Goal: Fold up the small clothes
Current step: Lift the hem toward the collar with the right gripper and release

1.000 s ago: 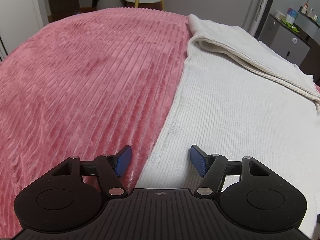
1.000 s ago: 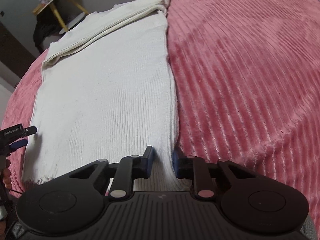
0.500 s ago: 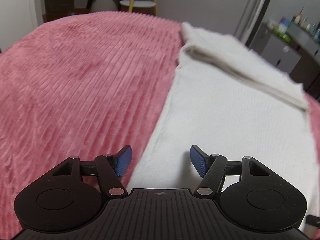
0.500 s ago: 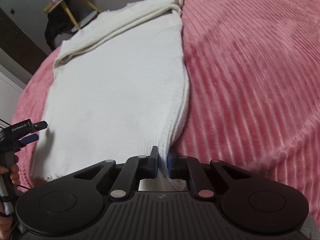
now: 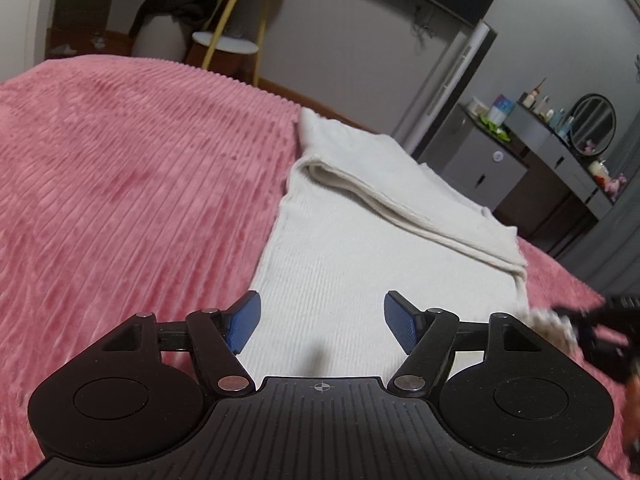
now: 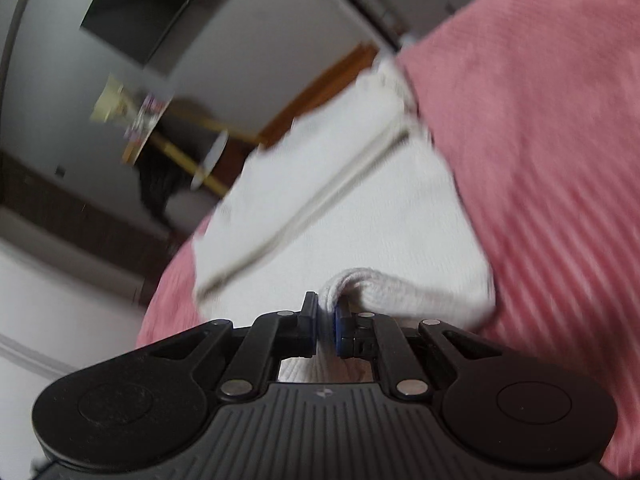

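A white ribbed knit garment point(image 5: 360, 248) lies flat on a pink ribbed blanket point(image 5: 120, 184), its far part folded over as a long band point(image 5: 404, 200). My left gripper point(image 5: 322, 322) hovers over the garment's near edge, its jaws opening, with nothing pinched between the blue pads point(image 5: 244, 322). In the right wrist view, which is blurred, my right gripper point(image 6: 327, 322) is shut on a lifted bunch of the white garment point(image 6: 360, 224) at its near corner. The right gripper point(image 5: 600, 320) also shows at the right edge of the left wrist view, beside a raised corner of the cloth.
Past the bed stand a yellow-legged side table point(image 5: 228, 40) with dark clothes on it, a grey cabinet point(image 5: 480, 160) and a dresser with bottles and a round mirror point(image 5: 592, 120). The pink blanket point(image 6: 540, 160) fills the right of the right wrist view.
My right gripper closed on the garment's near corner and lifted it, swinging and tilting upward. My left gripper rose and tilted up, so more of the room shows.
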